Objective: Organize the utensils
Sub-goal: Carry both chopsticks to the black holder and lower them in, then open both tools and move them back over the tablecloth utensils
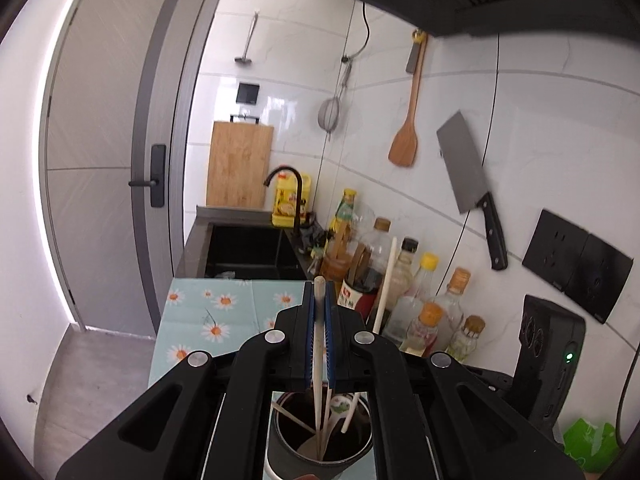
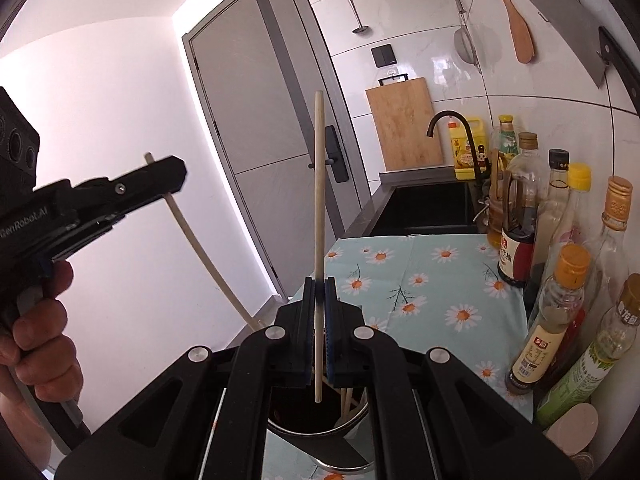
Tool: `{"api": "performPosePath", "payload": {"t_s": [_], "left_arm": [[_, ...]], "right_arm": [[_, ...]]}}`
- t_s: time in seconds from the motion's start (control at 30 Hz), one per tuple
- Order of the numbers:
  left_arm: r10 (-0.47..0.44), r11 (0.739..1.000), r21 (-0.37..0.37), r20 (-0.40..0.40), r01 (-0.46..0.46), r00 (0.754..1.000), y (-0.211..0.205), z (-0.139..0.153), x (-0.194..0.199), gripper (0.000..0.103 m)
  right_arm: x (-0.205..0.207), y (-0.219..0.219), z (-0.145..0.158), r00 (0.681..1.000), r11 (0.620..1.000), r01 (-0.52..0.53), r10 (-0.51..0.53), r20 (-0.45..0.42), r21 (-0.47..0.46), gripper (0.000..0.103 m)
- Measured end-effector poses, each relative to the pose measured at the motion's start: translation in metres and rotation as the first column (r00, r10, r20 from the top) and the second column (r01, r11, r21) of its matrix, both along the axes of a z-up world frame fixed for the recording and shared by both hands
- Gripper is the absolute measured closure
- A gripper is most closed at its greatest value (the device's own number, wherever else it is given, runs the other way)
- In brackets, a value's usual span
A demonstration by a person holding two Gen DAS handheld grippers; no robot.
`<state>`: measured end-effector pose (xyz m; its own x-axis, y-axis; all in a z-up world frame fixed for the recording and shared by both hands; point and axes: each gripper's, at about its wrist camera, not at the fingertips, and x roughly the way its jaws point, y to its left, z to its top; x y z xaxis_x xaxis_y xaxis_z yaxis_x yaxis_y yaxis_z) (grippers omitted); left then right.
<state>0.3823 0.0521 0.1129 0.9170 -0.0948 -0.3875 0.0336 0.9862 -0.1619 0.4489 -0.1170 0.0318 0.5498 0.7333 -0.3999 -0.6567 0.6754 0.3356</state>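
Left claw: the left gripper (image 1: 319,292) is clenched on a pale chopstick (image 1: 319,344), the blue pads pressing both its sides.
Left chopstick: it runs lengthwise between the fingers, its blunt top poking just past the fingertips, its lower end reaching down into the utensil cup (image 1: 320,432) directly under the claw.
Right claw: the right gripper (image 2: 319,286) is clamped on a second chopstick (image 2: 318,216), gripped low on its length.
Right chopstick: nearly upright, most of it rising well above the fingertips; its lower tip hangs just over the mouth of the same cup (image 2: 316,428) beneath the claw.
Cup contents: under the left claw, more chopsticks and a white ceramic spoon (image 1: 334,412) with a green print lean inside.
Seen from the right: the left claw sits to the left, held by a person's hand (image 2: 38,336), its chopstick slanting down toward the cup.
Surroundings: a daisy-print cloth (image 2: 432,280) lies ahead of both claws; sauce bottles (image 2: 560,312) crowd the right side, a dark sink (image 2: 428,208) beyond.
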Motion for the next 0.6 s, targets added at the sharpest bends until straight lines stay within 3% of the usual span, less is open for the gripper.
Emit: {"api": "performPosePath", "payload": {"t_s": [0.03,0.1,0.13,0.17,0.2,0.6], "left_arm": [[0.005,1.0,0.001,-0.009,-0.005,1.0,0.0,-0.002,0.001,0.097],[0.004,1.0,-0.001,-0.031,-0.004,1.0,0.0,-0.009,0.004,0.096],[0.002,1.0,0.002,-0.034,-0.002,0.999,0.0,-0.011,0.005,0.084],[0.001,1.0,0.006,-0.04,-0.001,0.999,0.0,-0.012,0.005,0.061],[-0.004,1.0,-0.001,-0.044,0.004,0.999,0.001,-0.013,0.005,0.053],[0.006,1.0,-0.014,-0.057,-0.006,0.998,0.007,-0.016,-0.008,0.054]], "right_arm": [[0.001,0.001,-0.002,1.0,1.0,0.005,-0.005,-0.004,-0.006,0.097],[0.0,0.006,-0.005,1.0,0.999,0.021,-0.021,0.003,-0.04,0.084],[-0.002,0.007,-0.005,1.0,0.998,0.023,-0.022,0.017,-0.05,0.075],[-0.004,0.008,-0.005,0.999,0.998,0.021,-0.02,0.026,-0.052,0.075],[-0.006,0.007,-0.005,1.0,0.999,0.019,-0.018,0.025,-0.05,0.075],[-0.017,-0.013,-0.002,0.999,0.999,0.047,-0.047,-0.014,-0.022,0.075]]}}
